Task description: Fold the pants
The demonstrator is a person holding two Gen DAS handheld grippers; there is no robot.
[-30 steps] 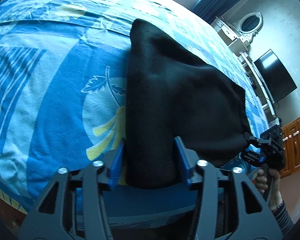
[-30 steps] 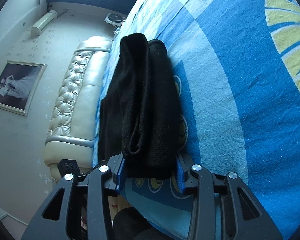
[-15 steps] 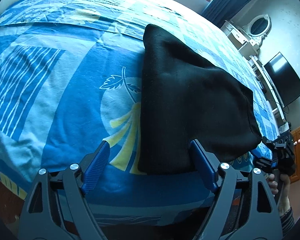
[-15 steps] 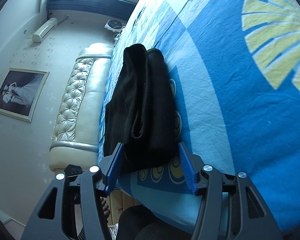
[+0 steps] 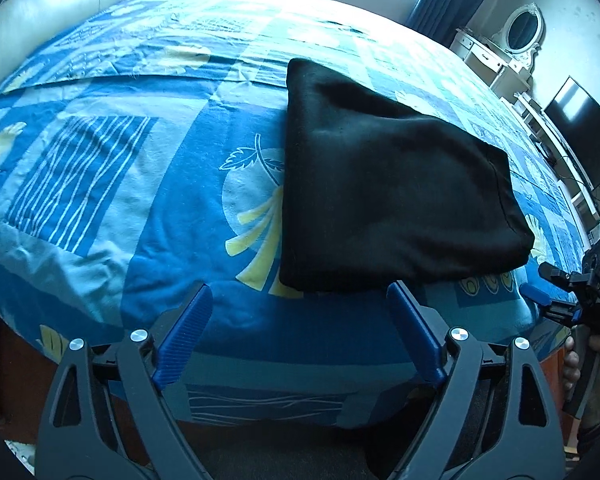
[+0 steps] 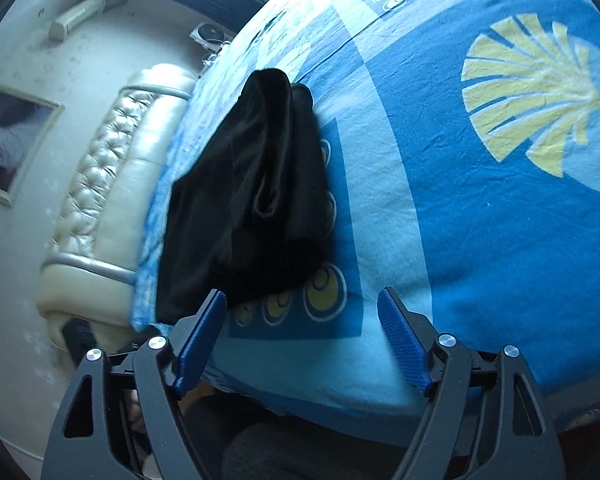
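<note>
Pants, black, soft knit fabric, folded into a thick flat bundle: we find them lying on the blue bedsheet printed with yellow leaf and ring motifs, near the front edge of the bed, free of both tools. Left gripper, black frame with ribbed blue pads: we note its jaws have just been opening and now stand wide apart, the near hem of the bundle just beyond the pad tips, nothing pinched between them. Right gripper, same make: we record jaws likewise just opened and standing wide, only patterned sheet between the pads, the bundle's corner close beside the left-hand pad, apparently clear of it. In the left view the right gripper shows at the bed's corner, gripped by a person's hand. Cream tufted leather headboard, framed picture on the wall, dark flat screen and oval white-framed mirror complete the entry.
</note>
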